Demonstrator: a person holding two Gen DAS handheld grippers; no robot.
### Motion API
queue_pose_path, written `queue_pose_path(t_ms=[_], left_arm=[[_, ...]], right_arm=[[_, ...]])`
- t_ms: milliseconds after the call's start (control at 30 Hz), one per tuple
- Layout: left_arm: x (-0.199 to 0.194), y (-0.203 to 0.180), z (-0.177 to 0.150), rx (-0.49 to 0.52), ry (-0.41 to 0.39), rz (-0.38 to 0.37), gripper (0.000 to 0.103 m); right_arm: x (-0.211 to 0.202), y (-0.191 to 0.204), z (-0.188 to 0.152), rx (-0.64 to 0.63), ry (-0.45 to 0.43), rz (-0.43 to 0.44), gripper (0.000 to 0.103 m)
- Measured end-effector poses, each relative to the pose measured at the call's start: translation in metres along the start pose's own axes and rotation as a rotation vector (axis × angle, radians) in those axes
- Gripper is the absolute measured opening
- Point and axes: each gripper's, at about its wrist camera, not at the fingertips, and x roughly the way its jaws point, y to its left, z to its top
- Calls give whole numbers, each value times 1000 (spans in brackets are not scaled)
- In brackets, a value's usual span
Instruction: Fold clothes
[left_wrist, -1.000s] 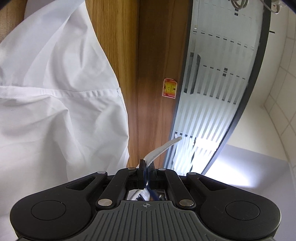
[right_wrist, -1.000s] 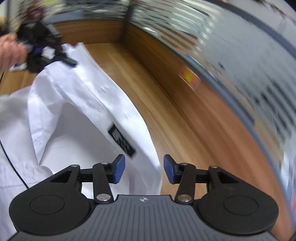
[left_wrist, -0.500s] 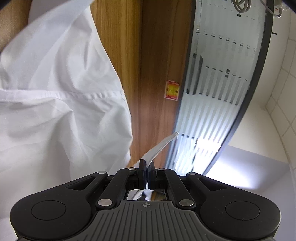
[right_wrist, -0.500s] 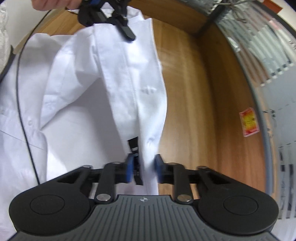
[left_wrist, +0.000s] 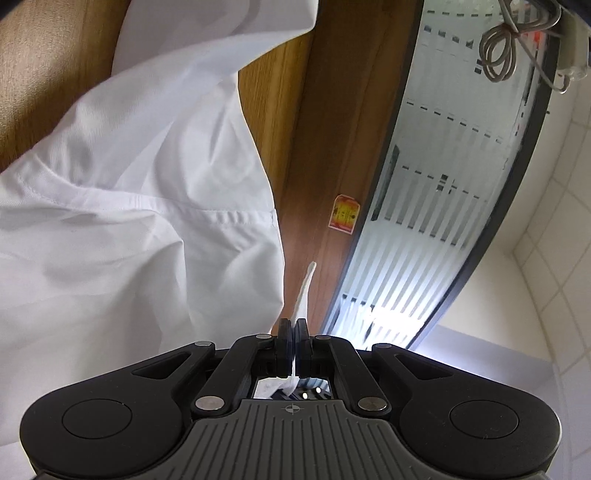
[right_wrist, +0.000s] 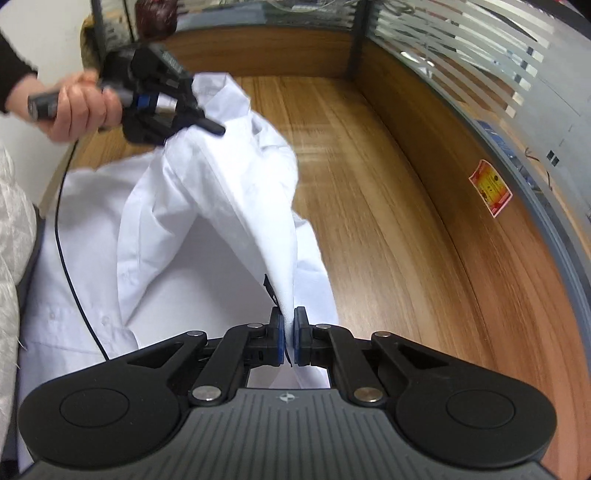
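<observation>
A white shirt (right_wrist: 221, 206) lies spread on the wooden table (right_wrist: 369, 206), one edge lifted into a ridge between both grippers. My right gripper (right_wrist: 289, 325) is shut on the near end of that ridge, beside a black label (right_wrist: 269, 287). My left gripper (right_wrist: 207, 125), held in a hand (right_wrist: 79, 107), pinches the far end of it, raised above the table. In the left wrist view the left gripper (left_wrist: 294, 325) is shut on a thin strip of white cloth, and the shirt (left_wrist: 129, 221) hangs to its left.
A wooden wall panel with a red and yellow sticker (right_wrist: 491, 188) runs along the table's right side, under striped frosted glass (right_wrist: 480, 48). A black cable (right_wrist: 70, 266) crosses the shirt at the left. A pale quilted fabric (right_wrist: 9, 229) sits at the left edge.
My right gripper went from open to shut on the shirt's edge and lifted it. The left gripper stayed shut on the cloth and rose, so the fabric now hangs taut between the two.
</observation>
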Motion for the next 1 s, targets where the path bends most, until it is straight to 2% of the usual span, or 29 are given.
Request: queue_pose_path(t_ms=[33, 67, 100, 167, 367, 467, 533, 567, 600, 667, 733, 800, 867, 933, 1000], left_arm=[[0, -1, 1, 3, -2, 10, 3], [1, -3, 1, 7, -3, 21, 3], [-1, -2, 2, 6, -7, 28, 3], [-6, -1, 3, 4, -11, 41, 3], [-4, 0, 0, 2, -8, 57, 3], [-4, 1, 0, 1, -5, 64, 3], [-6, 1, 0, 0, -3, 66, 3], [-6, -4, -1, 32, -2, 84, 3], [-6, -10, -2, 71, -1, 104, 4], [-5, -22, -4, 147, 0, 145, 6], [-4, -34, -6, 224, 2, 185, 11], [-5, -60, -16, 406, 5, 262, 25], [-7, -84, -27, 560, -11, 327, 53], [-4, -106, -37, 697, -21, 378, 61], [3, -127, -48, 840, -20, 434, 63]], right_arm=[[3, 6, 2, -24, 10, -14, 9], [5, 11, 5, -47, 21, -28, 16], [8, 17, 7, -71, 31, -42, 32], [11, 27, 16, -147, 20, -63, 56], [30, 44, 47, -303, 17, -66, 56], [44, 45, 60, -364, 56, -44, 54], [53, 46, 69, -405, 87, -25, 44], [57, 46, 71, -414, 105, -14, 32], [61, 46, 73, -422, 122, -2, 16], [64, 45, 77, -427, 135, -11, 8], [63, 43, 80, -418, 122, -54, 6], [60, 39, 81, -381, 111, -95, 6], [57, 34, 81, -348, 103, -132, 6], [55, 32, 79, -322, 98, -157, 7], [55, 30, 78, -300, 94, -167, 7]])
